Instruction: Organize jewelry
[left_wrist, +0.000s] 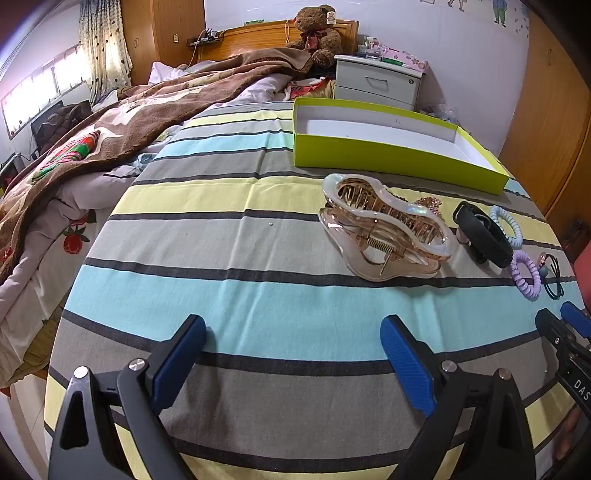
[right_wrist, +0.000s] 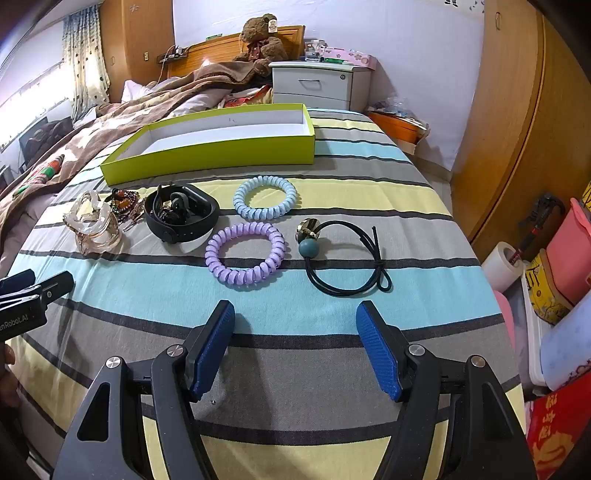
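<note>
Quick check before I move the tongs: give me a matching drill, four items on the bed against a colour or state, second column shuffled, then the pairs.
Column one:
1. spiral hair tie nearer the box
2. spiral hair tie nearer the tongs
3. shallow box
4. large claw clip

Column two:
A. lime green outside, nothing in it
B. pale blue
C. translucent champagne, metal spring showing
D. lilac

Pairs: 1-B, 2-D, 3-A, 4-C
</note>
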